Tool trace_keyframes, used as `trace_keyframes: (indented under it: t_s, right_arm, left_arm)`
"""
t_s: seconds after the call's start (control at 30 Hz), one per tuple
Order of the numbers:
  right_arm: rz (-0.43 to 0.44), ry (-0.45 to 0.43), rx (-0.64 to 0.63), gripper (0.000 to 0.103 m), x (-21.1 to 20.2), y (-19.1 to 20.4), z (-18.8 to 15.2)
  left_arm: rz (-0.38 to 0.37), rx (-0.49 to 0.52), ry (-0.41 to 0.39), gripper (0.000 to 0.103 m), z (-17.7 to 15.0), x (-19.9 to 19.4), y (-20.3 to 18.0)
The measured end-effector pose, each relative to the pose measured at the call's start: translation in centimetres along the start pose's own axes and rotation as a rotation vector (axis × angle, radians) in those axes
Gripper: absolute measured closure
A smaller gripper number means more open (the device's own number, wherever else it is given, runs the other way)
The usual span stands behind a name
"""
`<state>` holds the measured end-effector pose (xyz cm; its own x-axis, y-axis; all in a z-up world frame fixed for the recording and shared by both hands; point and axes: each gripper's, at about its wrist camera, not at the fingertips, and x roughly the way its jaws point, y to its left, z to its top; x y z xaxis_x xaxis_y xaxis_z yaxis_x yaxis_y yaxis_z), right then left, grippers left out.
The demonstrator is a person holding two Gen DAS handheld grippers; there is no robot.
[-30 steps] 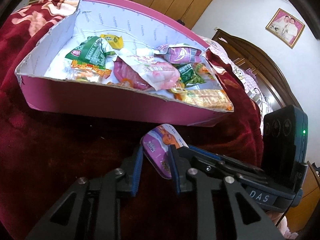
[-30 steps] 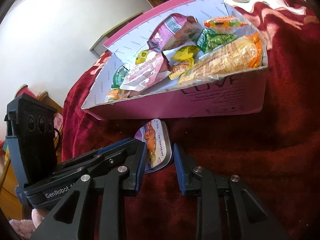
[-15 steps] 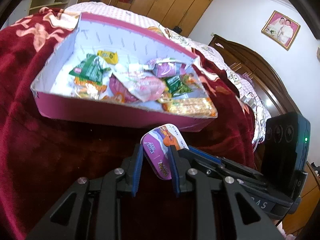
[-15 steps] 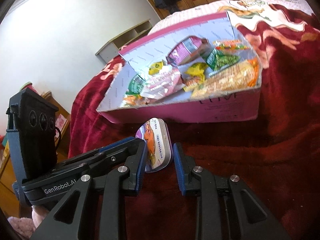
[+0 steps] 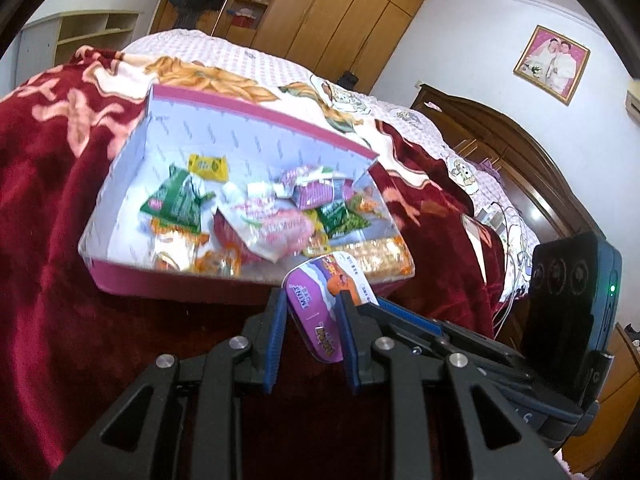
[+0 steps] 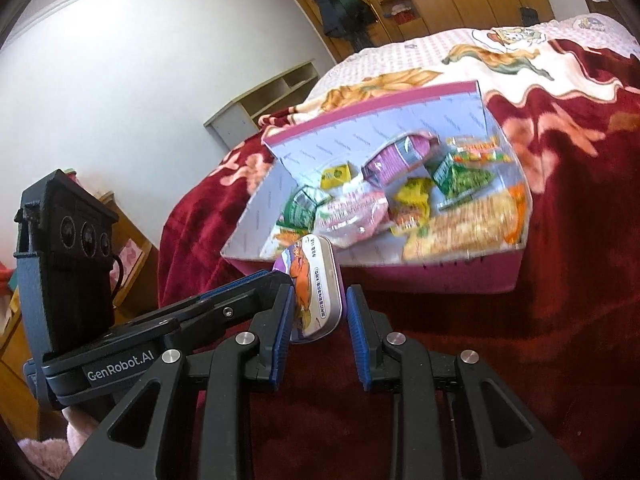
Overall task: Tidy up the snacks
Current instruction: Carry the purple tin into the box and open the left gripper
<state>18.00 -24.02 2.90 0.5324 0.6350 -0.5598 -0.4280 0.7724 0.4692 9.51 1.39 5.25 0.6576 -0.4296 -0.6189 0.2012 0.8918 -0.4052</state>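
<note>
I hold one small mint tin (image 5: 326,304) between both grippers, just in front of the pink box (image 5: 208,284) of snacks that sits on the red blanket (image 5: 48,208) on the bed. My left gripper (image 5: 313,320) pinches the tin, a blue pad on each side of it. My right gripper (image 6: 320,320) has its jaws close together around the same tin; the left pad touches it, but a gap shows on the other side, so I judge its hold as loose at best.

The risks as I see them: with two grippers on one slim tin, any uneven pull could twist it out of the pads and drop it on the blanket short of the box. The tin is smooth and rounded, so I expect it to slip easily. The near wall of the box could catch the tin if I carry it in too low. The packets (image 6: 456,232) inside already lie in a loose heap, so the tin might land on top and slide.

Readable writing: "MINT" on the purple face of the tin, and "GenRobot.AI" on the body of the left gripper, seen from the right wrist. The small print on the tin's pale side is too fine to read.
</note>
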Motion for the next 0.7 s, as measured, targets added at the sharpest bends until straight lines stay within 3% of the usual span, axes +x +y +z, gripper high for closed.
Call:
trace_keyframes:
  t_s: [0.7]
  right_arm:
    - [0.029, -0.052, -0.006, 0.074, 4.0, -0.6, 6.3]
  left_arm:
    - [0.025, -0.008, -0.061, 0.079, 6.4, 2.2, 1.9]
